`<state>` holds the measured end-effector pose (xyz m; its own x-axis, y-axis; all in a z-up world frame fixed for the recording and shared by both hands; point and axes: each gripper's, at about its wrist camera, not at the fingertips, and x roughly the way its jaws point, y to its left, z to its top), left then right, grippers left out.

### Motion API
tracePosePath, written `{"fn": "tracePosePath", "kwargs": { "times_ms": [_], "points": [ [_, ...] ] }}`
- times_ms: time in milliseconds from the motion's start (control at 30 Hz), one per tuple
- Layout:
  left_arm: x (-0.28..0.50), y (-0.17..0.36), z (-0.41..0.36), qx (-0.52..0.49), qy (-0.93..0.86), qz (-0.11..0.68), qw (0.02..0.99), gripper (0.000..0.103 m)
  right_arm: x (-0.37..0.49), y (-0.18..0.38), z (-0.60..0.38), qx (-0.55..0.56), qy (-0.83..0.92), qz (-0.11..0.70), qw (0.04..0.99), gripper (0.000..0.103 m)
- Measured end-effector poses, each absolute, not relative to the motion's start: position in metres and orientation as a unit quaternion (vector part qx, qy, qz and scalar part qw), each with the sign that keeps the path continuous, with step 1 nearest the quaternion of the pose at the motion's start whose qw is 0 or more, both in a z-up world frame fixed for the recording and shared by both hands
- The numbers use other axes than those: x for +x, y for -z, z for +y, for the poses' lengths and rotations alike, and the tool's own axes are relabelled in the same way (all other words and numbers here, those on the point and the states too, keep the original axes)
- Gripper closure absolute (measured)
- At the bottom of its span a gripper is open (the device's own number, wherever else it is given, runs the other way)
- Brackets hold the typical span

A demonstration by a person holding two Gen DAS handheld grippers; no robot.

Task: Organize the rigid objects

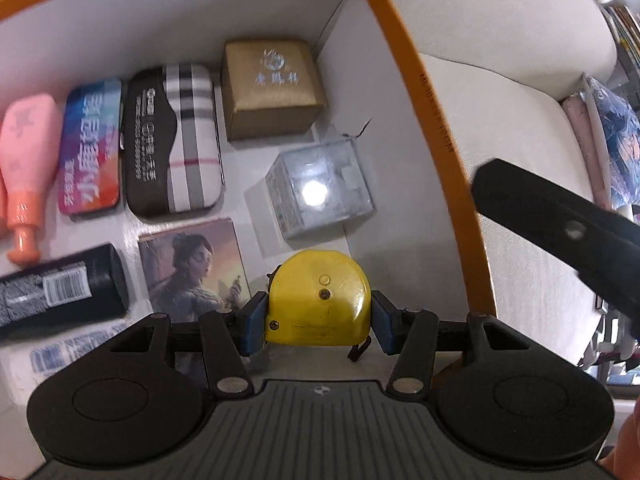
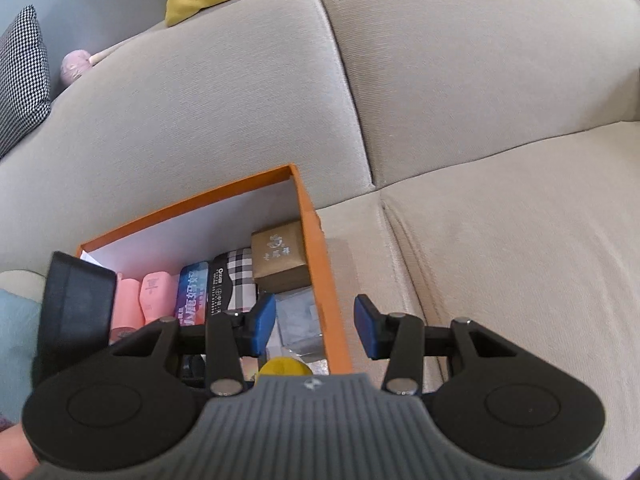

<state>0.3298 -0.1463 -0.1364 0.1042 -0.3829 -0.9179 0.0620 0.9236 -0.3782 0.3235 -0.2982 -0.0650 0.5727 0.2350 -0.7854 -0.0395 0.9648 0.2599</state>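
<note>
My left claw [image 1: 319, 314] clamped the yellow plastic tape measure [image 1: 320, 300] above the orange-rimmed cardboard box [image 1: 404, 52]; next, probably lower it at six o'clock of the clear plastic cube [image 1: 320, 190]. My right claw [image 2: 315, 326] hung apart, empty.

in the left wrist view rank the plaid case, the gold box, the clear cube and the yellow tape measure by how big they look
1. plaid case
2. gold box and clear cube: look alike, unranked.
Yellow tape measure: held in the left tool, nearest the camera, so its place is unsure.

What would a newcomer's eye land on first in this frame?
The yellow tape measure clamped in the left claw, held over the near right corner of the orange box. Behind it, a clear cube glares and a gold box fills the far corner. The right claw hangs open and empty over the box's right wall.
</note>
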Motion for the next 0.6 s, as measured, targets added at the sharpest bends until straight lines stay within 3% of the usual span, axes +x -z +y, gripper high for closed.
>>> {"fn": "tracePosePath", "kwargs": {
  "times_ms": [600],
  "points": [
    [0.313,0.111,-0.129,-0.152,0.144,0.623,0.754,0.039,0.308,0.057,-0.302,0.113,-0.075,0.458,0.879,0.056]
  ]
}}
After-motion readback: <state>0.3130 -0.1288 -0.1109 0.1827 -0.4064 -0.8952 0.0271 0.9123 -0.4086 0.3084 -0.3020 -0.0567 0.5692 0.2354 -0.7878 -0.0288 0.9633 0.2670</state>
